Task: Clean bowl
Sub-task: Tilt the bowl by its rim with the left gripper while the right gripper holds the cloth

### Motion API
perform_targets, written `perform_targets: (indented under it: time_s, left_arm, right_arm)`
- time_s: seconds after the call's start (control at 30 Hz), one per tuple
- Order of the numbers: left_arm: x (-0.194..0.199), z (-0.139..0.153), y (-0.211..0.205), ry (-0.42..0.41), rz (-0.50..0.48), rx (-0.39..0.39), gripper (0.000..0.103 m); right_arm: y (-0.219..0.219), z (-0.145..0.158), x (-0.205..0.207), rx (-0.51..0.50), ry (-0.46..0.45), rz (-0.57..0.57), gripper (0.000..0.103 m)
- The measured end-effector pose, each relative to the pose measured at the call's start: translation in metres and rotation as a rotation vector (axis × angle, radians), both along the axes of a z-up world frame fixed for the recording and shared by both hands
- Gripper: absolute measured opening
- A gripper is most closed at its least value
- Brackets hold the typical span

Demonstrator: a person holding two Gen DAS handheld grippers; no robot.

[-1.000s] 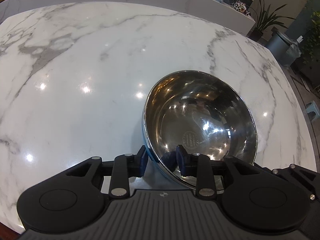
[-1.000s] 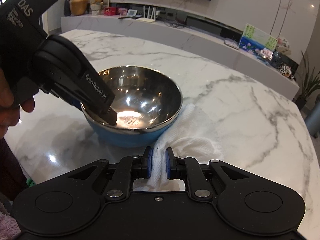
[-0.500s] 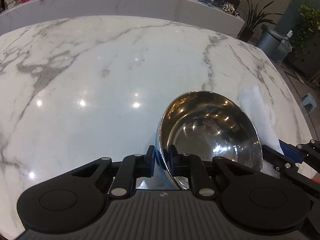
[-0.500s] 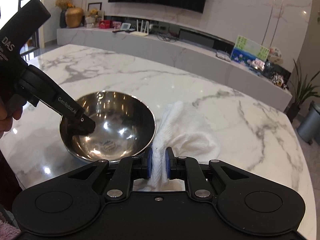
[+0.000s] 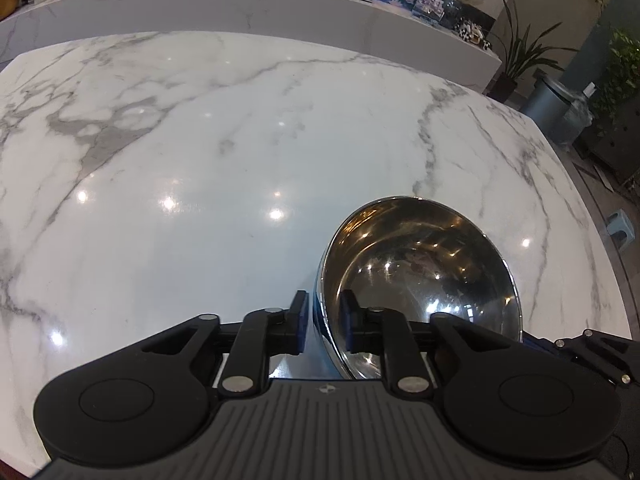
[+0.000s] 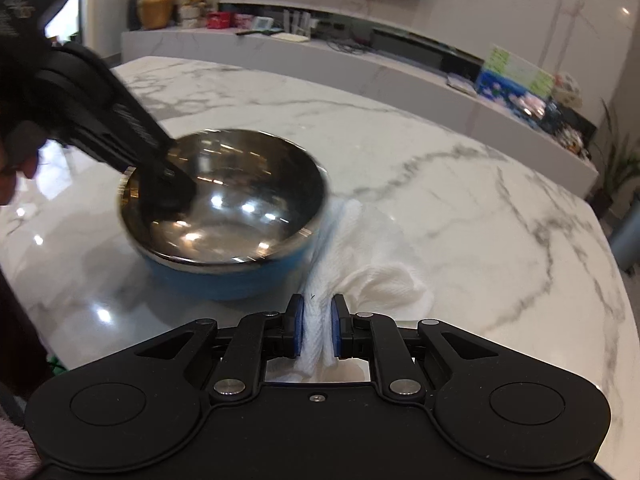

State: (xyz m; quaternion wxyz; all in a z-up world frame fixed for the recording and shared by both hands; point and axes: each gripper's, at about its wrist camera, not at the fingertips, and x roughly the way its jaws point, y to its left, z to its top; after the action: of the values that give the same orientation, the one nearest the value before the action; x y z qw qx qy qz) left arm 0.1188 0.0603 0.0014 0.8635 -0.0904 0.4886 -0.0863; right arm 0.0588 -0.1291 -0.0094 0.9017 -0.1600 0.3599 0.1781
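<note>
Lifted a moment ago, the bowl [image 6: 224, 216] now sits level on the tabletop [image 5: 200, 160] near its right edge, left claw [image 5: 324, 326] pinching its near rim. Right claw [image 6: 316, 330] pinches the white cloth [image 6: 368, 248], which touches the bowl's side. A hard wipe might skid the bowl on polished marble.

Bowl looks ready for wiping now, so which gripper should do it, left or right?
Right. The right gripper is clamped on the white cloth, beside the bowl. The left gripper is busy pinching the bowl's rim, so it likely steadies it.
</note>
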Motion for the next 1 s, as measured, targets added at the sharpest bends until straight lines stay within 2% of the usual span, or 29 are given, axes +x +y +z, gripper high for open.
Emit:
perform_targets:
  time_s: [0.1, 0.13, 0.17, 0.23, 0.4, 0.57, 0.7, 0.83, 1.0]
  left_arm:
    - [-0.003, 0.003, -0.002, -0.018, 0.009, 0.005, 0.021]
    - [-0.004, 0.004, -0.002, -0.026, 0.013, 0.005, 0.025]
    - [-0.005, 0.004, -0.003, -0.032, 0.017, 0.004, 0.027]
    - [-0.009, 0.006, -0.003, -0.043, 0.032, -0.008, 0.036]
    - [-0.017, 0.005, -0.006, -0.018, 0.069, -0.026, 0.039]
    - [-0.023, -0.003, -0.007, 0.031, 0.113, -0.059, 0.040]
    - [-0.026, -0.007, -0.010, 0.044, 0.109, -0.055, 0.040]
    - [-0.026, -0.007, -0.013, 0.049, 0.097, -0.052, 0.040]
    - [-0.028, -0.009, -0.017, 0.060, 0.085, -0.045, 0.039]
  right_arm:
    - [-0.009, -0.002, 0.001, -0.023, -0.010, -0.070, 0.017]
    - [-0.013, -0.002, 0.001, -0.016, -0.010, -0.098, 0.023]
    - [-0.017, -0.001, 0.000, -0.002, -0.012, -0.120, 0.038]
    - [-0.021, 0.001, -0.005, 0.041, -0.028, -0.169, 0.052]
    - [-0.026, 0.003, -0.018, 0.169, -0.024, -0.262, 0.052]
    - [-0.018, -0.001, -0.023, 0.187, -0.040, -0.313, 0.052]
    - [-0.025, -0.011, -0.012, 0.264, 0.002, -0.405, 0.050]
    - [-0.025, -0.020, -0.007, 0.282, 0.024, -0.430, 0.038]
    - [-0.024, -0.023, -0.007, 0.256, 0.009, -0.421, 0.024]
